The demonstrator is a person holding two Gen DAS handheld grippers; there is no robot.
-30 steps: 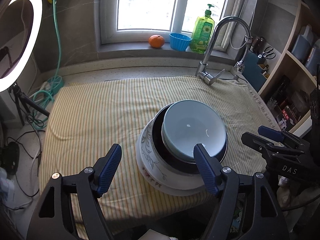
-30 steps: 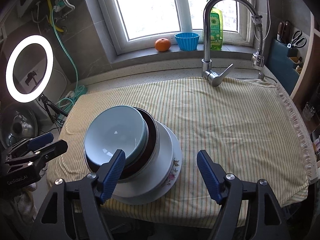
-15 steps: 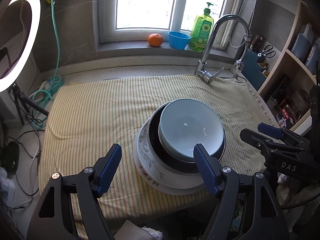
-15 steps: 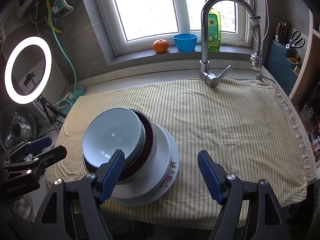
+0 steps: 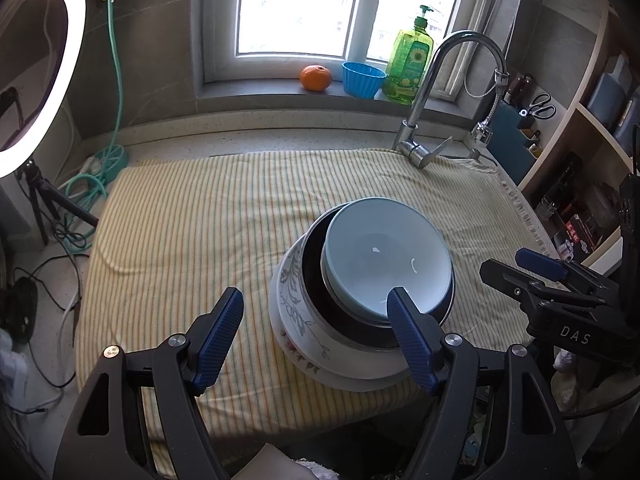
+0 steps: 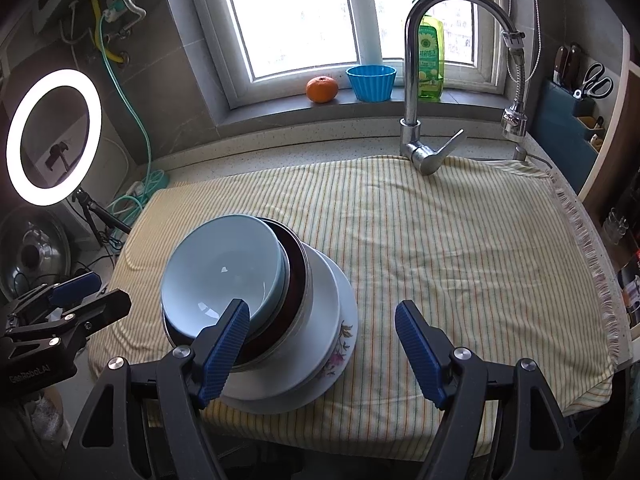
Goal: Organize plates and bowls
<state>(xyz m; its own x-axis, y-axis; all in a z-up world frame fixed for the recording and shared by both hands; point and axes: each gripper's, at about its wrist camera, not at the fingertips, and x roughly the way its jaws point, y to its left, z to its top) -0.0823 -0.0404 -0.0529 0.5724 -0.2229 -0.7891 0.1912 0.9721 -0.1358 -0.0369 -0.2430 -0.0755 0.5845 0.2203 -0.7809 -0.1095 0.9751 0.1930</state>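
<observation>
One stack stands on the yellow striped cloth (image 5: 192, 232). A light blue bowl (image 5: 380, 264) is on top, tilted inside a dark steel-rimmed bowl (image 5: 312, 264). Under them are a white dish (image 6: 324, 304) and a floral plate (image 5: 292, 320). My left gripper (image 5: 311, 300) hangs open and empty in front of the stack's left side, touching nothing. In the right wrist view the stack sits at the lower left, the blue bowl (image 6: 224, 268) uppermost. My right gripper (image 6: 322, 308) is open and empty over the stack's right edge and the cloth (image 6: 460, 248).
A faucet (image 6: 412, 80) rises at the cloth's far edge. An orange (image 6: 322, 89), a blue cup (image 6: 371, 82) and a green soap bottle (image 5: 408, 66) stand on the sill. A ring light (image 6: 52, 136) and cables are at the left, shelves (image 5: 580, 152) at the right.
</observation>
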